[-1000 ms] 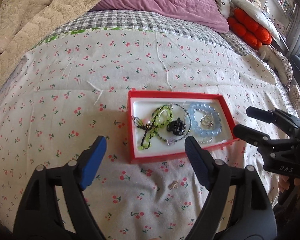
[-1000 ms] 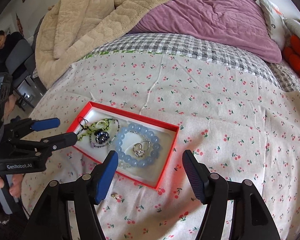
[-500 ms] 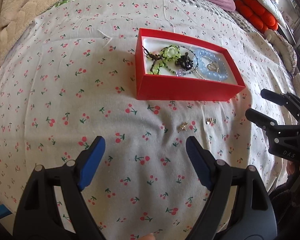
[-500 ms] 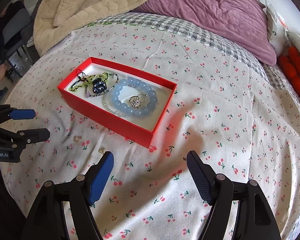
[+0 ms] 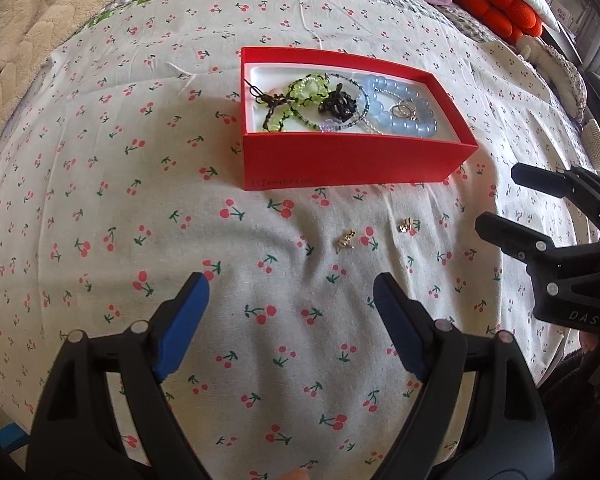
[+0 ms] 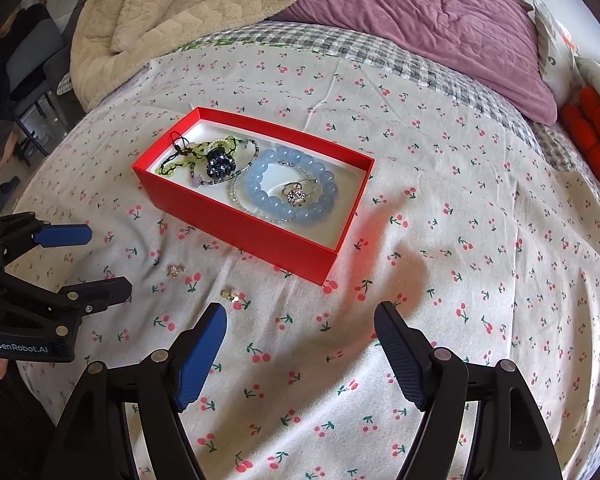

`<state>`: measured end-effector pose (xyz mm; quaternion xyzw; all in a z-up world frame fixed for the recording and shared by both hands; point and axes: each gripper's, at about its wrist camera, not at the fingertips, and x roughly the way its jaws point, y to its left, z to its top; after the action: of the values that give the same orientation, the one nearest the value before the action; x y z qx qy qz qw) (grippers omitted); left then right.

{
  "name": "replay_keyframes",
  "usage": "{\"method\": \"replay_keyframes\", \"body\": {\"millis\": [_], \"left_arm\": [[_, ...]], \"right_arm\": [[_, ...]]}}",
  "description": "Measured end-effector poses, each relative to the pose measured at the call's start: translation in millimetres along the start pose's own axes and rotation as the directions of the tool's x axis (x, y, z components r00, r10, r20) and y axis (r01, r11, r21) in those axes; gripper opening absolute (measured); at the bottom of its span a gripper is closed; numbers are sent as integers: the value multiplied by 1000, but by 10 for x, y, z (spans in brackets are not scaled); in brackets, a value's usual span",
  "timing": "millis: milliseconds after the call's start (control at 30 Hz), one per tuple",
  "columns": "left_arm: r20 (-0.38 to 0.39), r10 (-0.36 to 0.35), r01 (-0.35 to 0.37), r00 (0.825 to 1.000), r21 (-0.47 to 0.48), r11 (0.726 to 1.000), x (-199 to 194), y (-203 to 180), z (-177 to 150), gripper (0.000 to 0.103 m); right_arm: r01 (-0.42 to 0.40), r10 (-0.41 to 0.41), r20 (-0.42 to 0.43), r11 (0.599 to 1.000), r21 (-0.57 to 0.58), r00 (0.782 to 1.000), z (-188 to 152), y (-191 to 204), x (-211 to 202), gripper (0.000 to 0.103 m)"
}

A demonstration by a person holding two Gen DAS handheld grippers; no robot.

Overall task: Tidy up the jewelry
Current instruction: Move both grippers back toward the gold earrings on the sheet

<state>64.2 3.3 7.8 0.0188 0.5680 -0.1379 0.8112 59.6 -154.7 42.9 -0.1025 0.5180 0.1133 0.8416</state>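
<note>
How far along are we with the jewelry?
Mostly done: the blue bead bracelet, green bracelet, dark hair clip and a ring lie in the red box. Nothing is in hand; left gripper and right gripper are open. Left: two small gold earrings on the sheet.

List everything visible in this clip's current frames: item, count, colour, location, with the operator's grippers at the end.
box: 1, red with white lining, open, on the bed
bead bracelet: 1, pale blue, in the box's right half
ring: at least 1, silver, inside the blue bracelet's loop
hair claw: 1, dark, in the box's left half
green beaded piece: 1, lime with dark cord, box's left half
small earrings: 2, gold, loose on the sheet in front of the box
cherry-print sheet: 1, white and red
quilt: 1, purple, far end
blanket: 1, beige
left gripper: blue fingers, open
right gripper: blue fingers, open
</note>
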Motion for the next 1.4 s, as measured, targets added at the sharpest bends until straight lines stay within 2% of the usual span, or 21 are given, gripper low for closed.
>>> {"method": "replay_keyframes", "body": {"millis": [167,333,633,867,1033,1133,1200,1267,1400], "left_arm": [[-26,-17,18,1000,36,999,86,-75,-70,84],[-29,-66,68,997,63,996,154,-121,-136,84],[4,-157,156,988,134,979,191,-201,-199,84],[4,-170,167,985,170,971,248,-192,-196,70],[9,-163,158,987,183,970,307,-248,-148,66],[23,-151,145,988,177,973,327,-245,-93,54],[33,-138,131,990,167,977,347,-230,-51,36],[40,-128,120,991,159,980,367,-210,-20,28],[50,-129,119,990,166,979,387,-212,17,23]], "right_arm": [[-6,6,-9,1000,-13,1000,-40,23,43,78],[-12,12,-26,1000,-27,1000,-115,40,120,78],[-21,18,-57,998,-54,998,-247,47,284,78],[-22,18,-54,997,-68,998,-270,57,277,78],[-36,32,-54,996,-76,998,-266,97,278,78],[-37,32,-60,996,-82,998,-258,122,308,78],[-37,31,-67,996,-83,997,-256,132,335,78],[-38,32,-73,996,-83,997,-254,142,355,78],[-39,32,-76,996,-86,997,-253,168,373,78]]}}
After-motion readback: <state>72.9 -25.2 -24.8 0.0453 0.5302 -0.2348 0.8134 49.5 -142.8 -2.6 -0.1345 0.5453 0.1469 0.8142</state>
